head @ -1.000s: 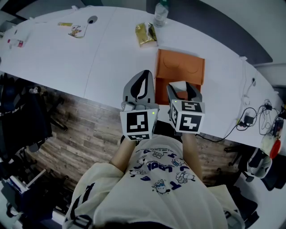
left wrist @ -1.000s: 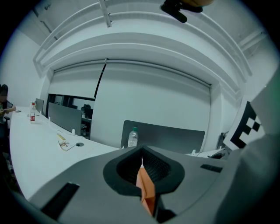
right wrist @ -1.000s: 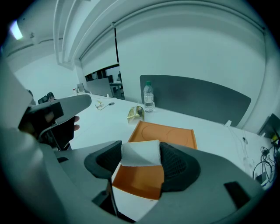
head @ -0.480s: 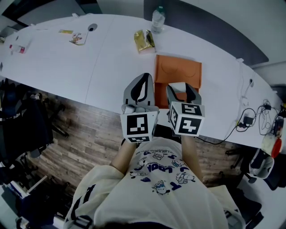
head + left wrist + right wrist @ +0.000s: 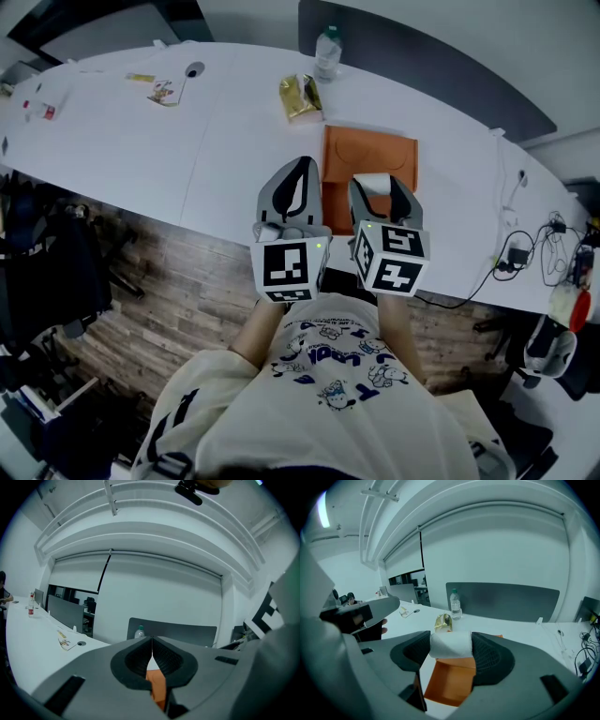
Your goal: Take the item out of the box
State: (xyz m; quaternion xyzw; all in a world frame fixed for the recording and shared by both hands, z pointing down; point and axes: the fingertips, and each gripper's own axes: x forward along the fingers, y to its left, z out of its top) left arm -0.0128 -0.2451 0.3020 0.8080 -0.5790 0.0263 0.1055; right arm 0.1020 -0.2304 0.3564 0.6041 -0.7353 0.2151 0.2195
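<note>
An open orange box (image 5: 368, 161) lies on the white table (image 5: 169, 131), also seen as the orange box (image 5: 452, 679) below the right jaws. My right gripper (image 5: 380, 184) is shut on a white rolled item (image 5: 451, 645), held above the box's near edge; the same white item (image 5: 372, 182) shows between its fingers in the head view. My left gripper (image 5: 296, 184) hovers just left of the box, jaws shut with nothing between them. In the left gripper view the left gripper (image 5: 152, 653) shows a sliver of orange box (image 5: 158, 690) beyond its closed jaws.
A gold foil packet (image 5: 299, 96) and a water bottle (image 5: 326, 52) sit beyond the box. Small items (image 5: 163, 92) lie at the table's far left. Cables and chargers (image 5: 525, 246) lie at the right end. The person's body is below the table's near edge.
Both grippers stay near the box with the white item still held in the right one. The head view has shifted slightly, so the table sits a little lower in frame.
</note>
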